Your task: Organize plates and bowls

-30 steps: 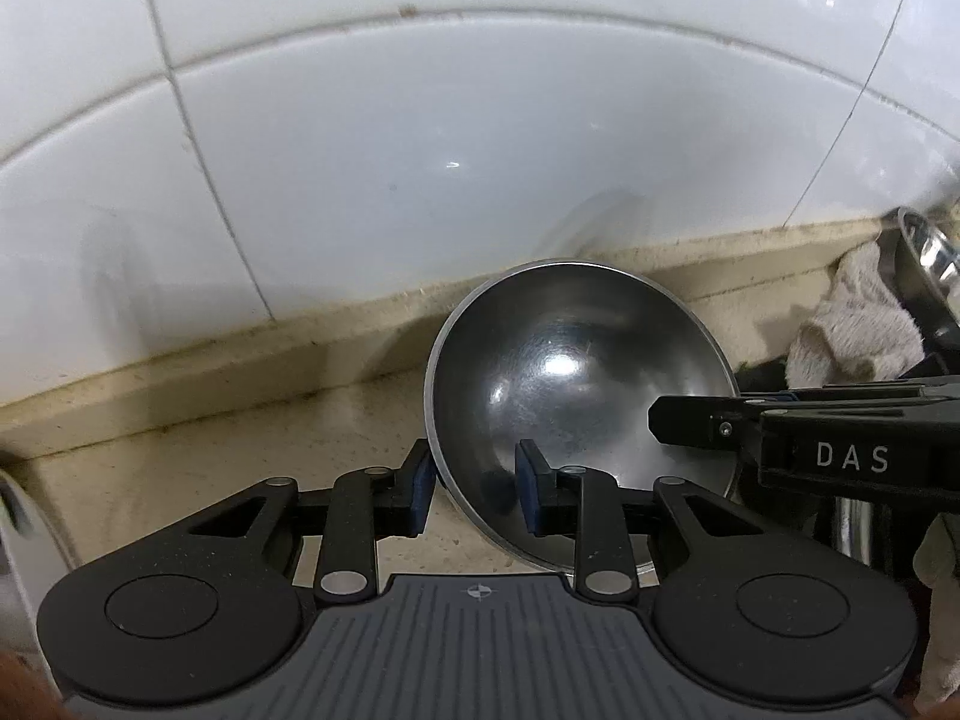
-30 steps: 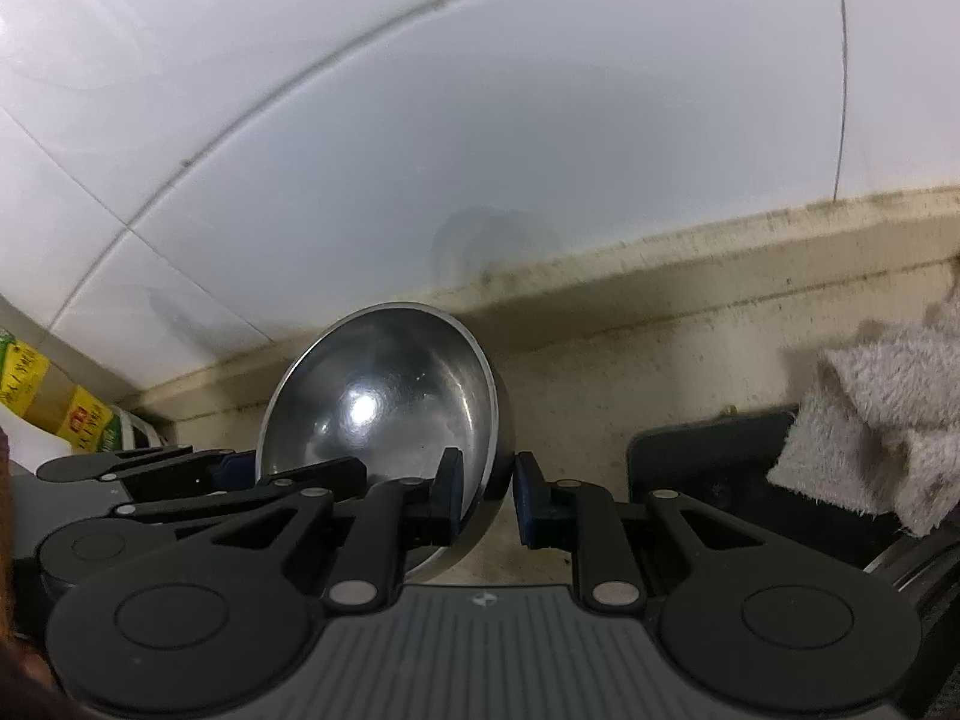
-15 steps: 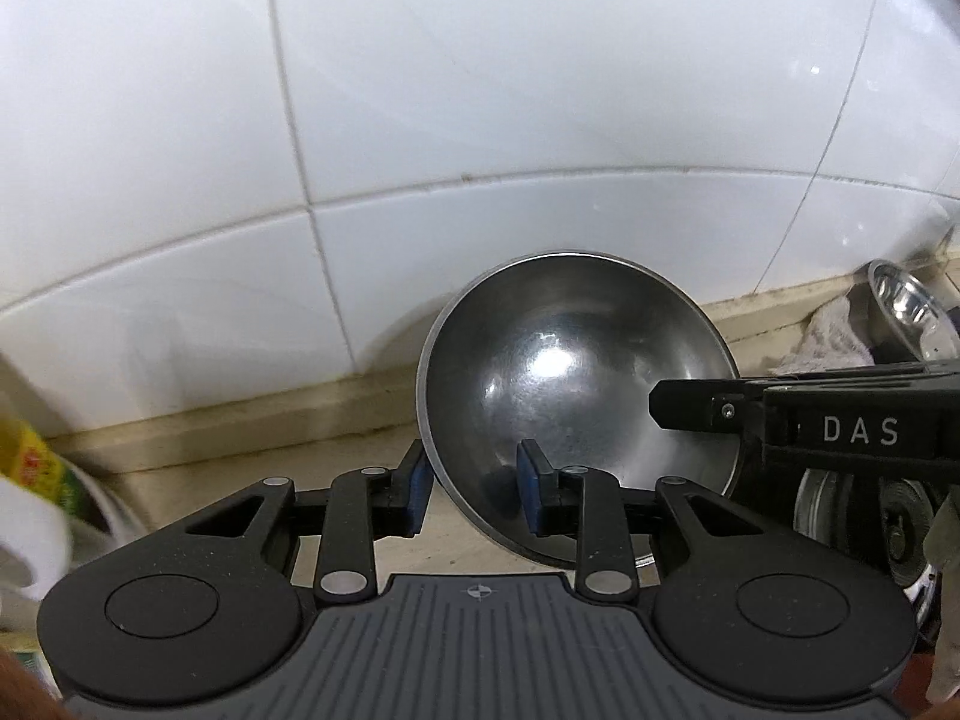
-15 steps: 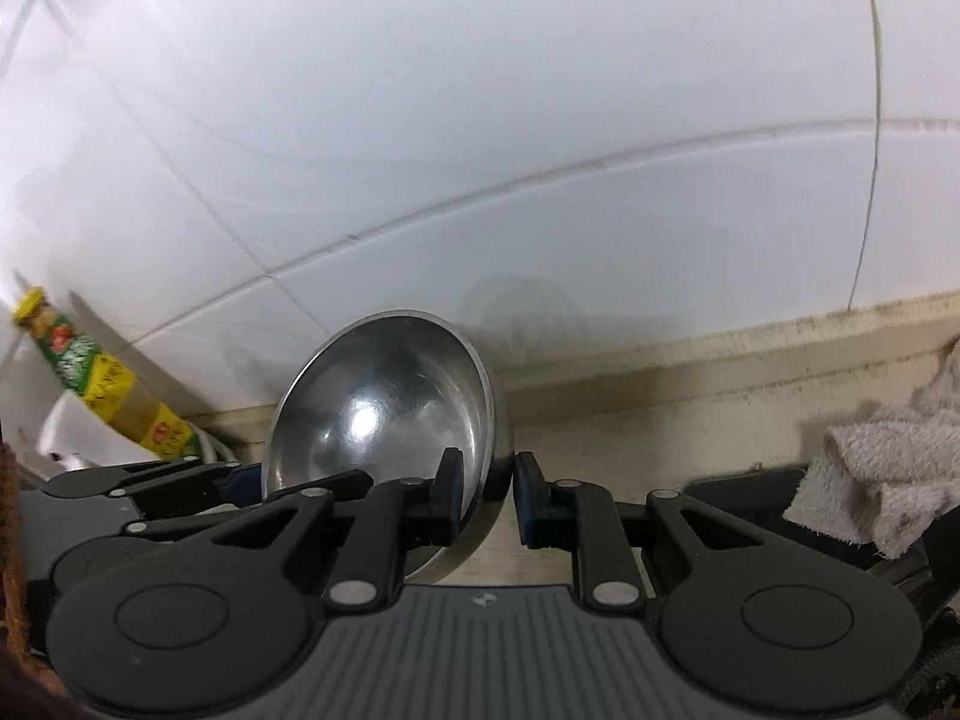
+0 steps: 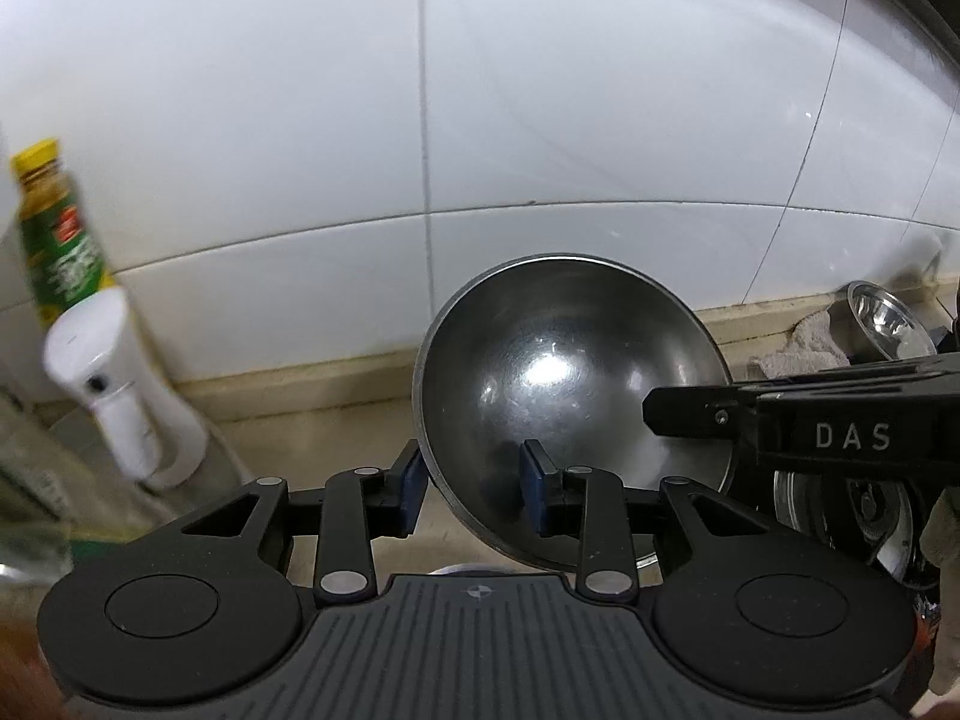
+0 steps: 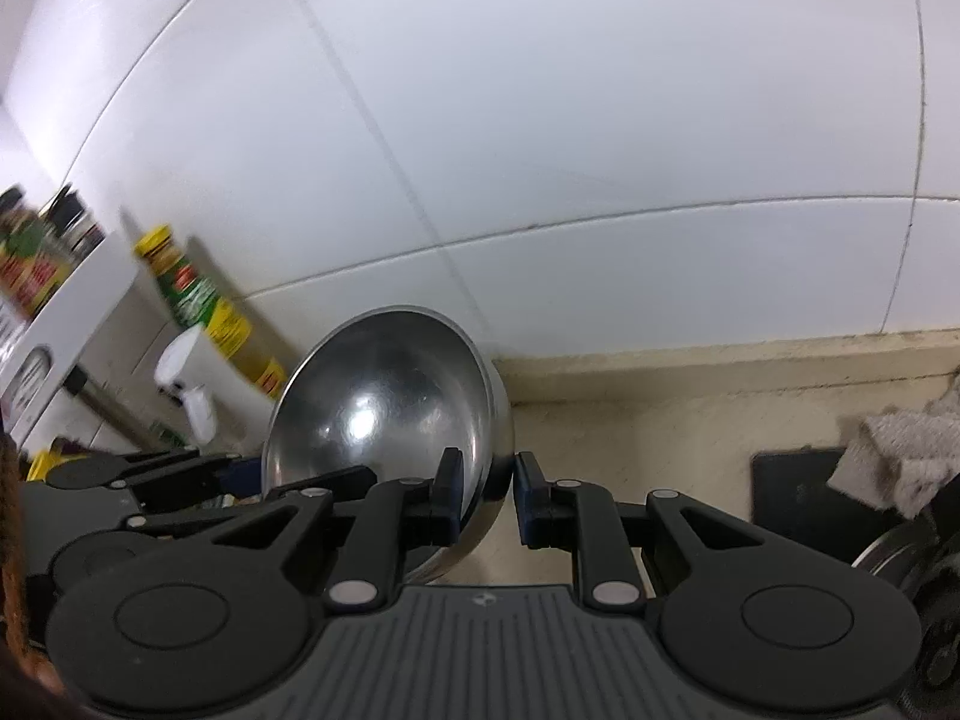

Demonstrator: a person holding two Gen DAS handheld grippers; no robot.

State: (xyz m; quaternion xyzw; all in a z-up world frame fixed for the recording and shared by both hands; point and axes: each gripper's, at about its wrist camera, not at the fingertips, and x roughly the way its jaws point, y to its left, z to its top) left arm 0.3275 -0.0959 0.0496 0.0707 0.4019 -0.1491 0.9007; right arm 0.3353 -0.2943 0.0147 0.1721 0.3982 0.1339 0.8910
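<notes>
You carry the bowl (image 5: 570,396) tilted above the counter (image 6: 660,420), clear of the wall. Your left gripper (image 5: 474,495) and right gripper (image 6: 487,495) each pinch opposite rim edges, sharing its weight so it can't swing.

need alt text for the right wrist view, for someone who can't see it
The right gripper is shut on the rim of a tilted steel bowl, one pad inside and one outside, against a white tiled wall. The left gripper reaches the bowl's far side. Sauce bottles stand blurred at left; a grey towel lies at right.
</notes>
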